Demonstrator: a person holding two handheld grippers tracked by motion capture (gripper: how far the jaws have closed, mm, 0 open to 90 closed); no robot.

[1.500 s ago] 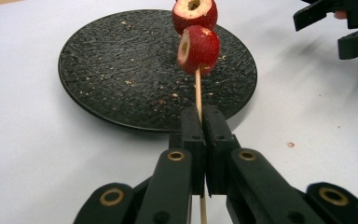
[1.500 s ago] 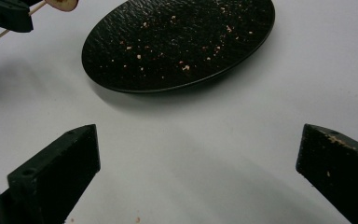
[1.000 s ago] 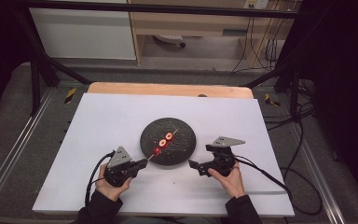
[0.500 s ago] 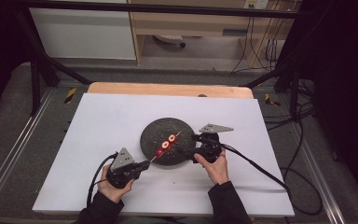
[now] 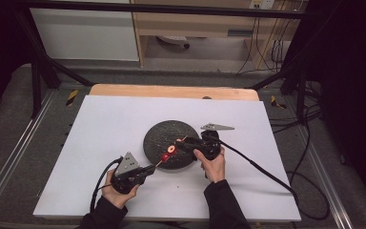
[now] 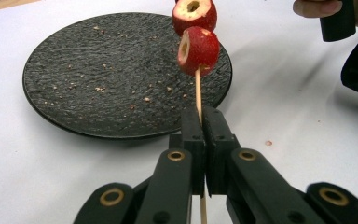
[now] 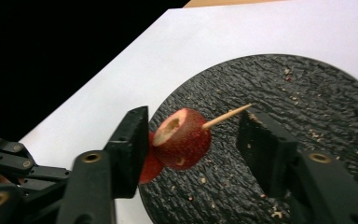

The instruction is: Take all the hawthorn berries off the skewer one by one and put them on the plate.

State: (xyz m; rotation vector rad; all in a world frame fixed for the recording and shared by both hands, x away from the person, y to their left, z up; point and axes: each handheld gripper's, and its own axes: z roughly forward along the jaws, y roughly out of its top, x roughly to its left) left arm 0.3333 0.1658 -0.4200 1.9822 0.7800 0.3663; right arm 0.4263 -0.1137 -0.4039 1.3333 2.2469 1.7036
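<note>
A thin wooden skewer (image 6: pixel 197 91) carries two red fruit pieces, each with a hollow core. It slants up over the near edge of a dark round plate (image 5: pixel 161 135), above the plate and not lying on it. In the left gripper view the lower fruit piece (image 6: pixel 198 50) sits just above the fingers, and the upper fruit piece (image 6: pixel 194 14) touches it from above. In the right gripper view the upper fruit piece (image 7: pixel 182 138) is in front, the second one shows as a red edge behind it, and the pointed skewer tip (image 7: pixel 227 115) sticks out of it over the plate.

The left gripper (image 6: pixel 203 135) holds the bare lower end of the skewer: its fingers are pressed fully together on the stick, which passes between them and comes out below. In the high view this gripper (image 5: pixel 148 170) is just beside the near left rim of the plate.

The right gripper (image 7: pixel 191 140) reaches over the plate from the right. Its fingers have just been closing and now stand partly open, one on each side of the upper fruit piece. The left finger (image 7: pixel 129 144) is very close to the fruit, but I cannot tell if it touches; the right finger (image 7: pixel 261 149) is clearly apart from it, past the skewer tip.

The plate has small crumbs on it and stands on a white surface (image 5: pixel 100 124).
</note>
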